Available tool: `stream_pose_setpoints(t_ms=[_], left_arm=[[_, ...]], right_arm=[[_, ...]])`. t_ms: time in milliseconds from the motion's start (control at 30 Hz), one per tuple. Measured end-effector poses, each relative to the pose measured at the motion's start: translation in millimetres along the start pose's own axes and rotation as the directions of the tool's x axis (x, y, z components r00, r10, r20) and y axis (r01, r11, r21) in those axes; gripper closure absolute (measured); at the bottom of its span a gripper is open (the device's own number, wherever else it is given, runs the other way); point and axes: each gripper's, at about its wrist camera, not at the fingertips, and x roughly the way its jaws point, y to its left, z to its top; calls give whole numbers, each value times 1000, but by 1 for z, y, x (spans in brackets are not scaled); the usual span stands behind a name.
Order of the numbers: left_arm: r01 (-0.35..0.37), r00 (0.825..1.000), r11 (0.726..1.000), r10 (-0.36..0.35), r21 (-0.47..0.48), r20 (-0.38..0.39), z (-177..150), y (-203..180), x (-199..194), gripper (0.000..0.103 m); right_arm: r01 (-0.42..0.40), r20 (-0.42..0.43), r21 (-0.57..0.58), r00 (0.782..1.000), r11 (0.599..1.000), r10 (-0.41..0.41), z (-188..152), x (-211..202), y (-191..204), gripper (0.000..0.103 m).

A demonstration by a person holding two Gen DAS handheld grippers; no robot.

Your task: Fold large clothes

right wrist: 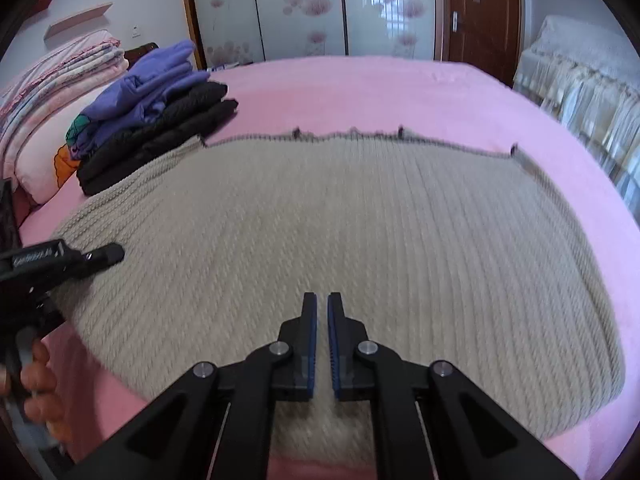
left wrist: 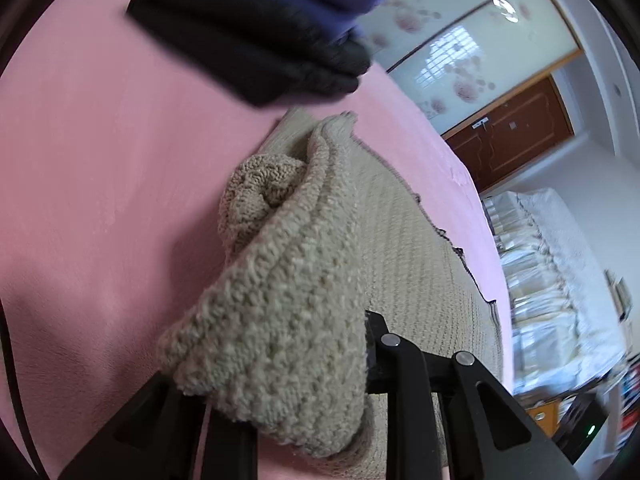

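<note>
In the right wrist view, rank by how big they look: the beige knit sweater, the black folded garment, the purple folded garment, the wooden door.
1. beige knit sweater, by far the largest.
2. black folded garment.
3. purple folded garment and wooden door: they look alike in size, and the door stands much farther away, so I leave them unranked.

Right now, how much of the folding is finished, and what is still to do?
Done: a purple garment and a black one lie folded in a stack on the pink bed. In hand: the left gripper has its jaws shut on a bunched part of the beige sweater, lifting it. The right gripper is shut and holds nothing. Left: most of the sweater lies spread flat, so its folds are still to make.
</note>
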Motion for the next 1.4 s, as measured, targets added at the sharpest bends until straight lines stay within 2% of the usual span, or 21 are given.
stream_pose_setpoints(t_ms=[100, 200, 300, 400, 433, 500, 633, 767, 900, 1000, 1067, 1133, 1167, 1233, 1267, 1300, 1367, 1400], left_arm=[[-22, 999, 996, 18, 86, 50, 2, -24, -13, 84], [-32, 996, 986, 17, 166, 90, 4, -47, -23, 84], [-34, 993, 966, 4, 256, 115, 3, -77, -31, 84], [-54, 989, 928, -2, 370, 148, 0, -116, -35, 84], [-56, 988, 910, -9, 410, 155, -2, -133, -36, 84], [-53, 987, 887, -24, 459, 161, -8, -156, -38, 84], [-38, 985, 821, -66, 570, 161, -29, -218, -37, 84], [10, 989, 768, -103, 640, 109, -57, -268, -21, 84], [65, 995, 712, -101, 699, 9, -101, -305, 13, 84], [109, 994, 671, -59, 733, -94, -142, -317, 51, 84], [102, 989, 644, 16, 758, -147, -172, -315, 78, 84], [67, 988, 616, 70, 785, -139, -192, -307, 94, 82], [61, 989, 604, 71, 795, -130, -195, -304, 95, 82], [50, 991, 582, 72, 812, -112, -198, -303, 90, 77], [56, 990, 583, 71, 811, -120, -198, -304, 88, 72], [82, 987, 592, 63, 802, -148, -194, -304, 84, 68], [140, 977, 625, 41, 768, -211, -183, -301, 79, 40], [164, 971, 644, 27, 747, -236, -180, -301, 73, 32]], right_arm=[[9, -27, -11, 1000, 1000, -10, 9, 24, 8, 98], [12, -101, 7, 995, 1000, -11, 2, 49, 6, 98], [-8, -104, 27, 995, 1000, 11, -2, 53, 2, 98], [-86, -116, 77, 989, 993, 95, -2, 50, -13, 98], [-134, -121, 116, 982, 984, 148, -1, 45, -24, 98], [-181, -116, 183, 972, 966, 204, -3, 34, -44, 100], [-129, -66, 241, 987, 962, 149, -14, 1, -82, 100], [-67, -10, 339, 997, 938, 75, -39, -40, -142, 100], [3, 3, 416, 1000, 909, -5, -61, -69, -196, 100], [53, -11, 449, 998, 892, -54, -75, -81, -227, 99], [57, -20, 471, 998, 880, -54, -84, -84, -243, 99], [73, -30, 467, 997, 881, -67, -89, -85, -249, 99], [71, -29, 463, 997, 883, -65, -90, -85, -249, 99], [57, -24, 461, 998, 885, -51, -91, -87, -251, 99], [52, -23, 460, 999, 887, -47, -92, -88, -252, 99], [45, -21, 457, 999, 888, -40, -90, -87, -250, 99], [23, -14, 459, 1000, 888, -18, -84, -85, -252, 97], [10, -8, 461, 1000, 888, -7, -83, -86, -252, 97]])
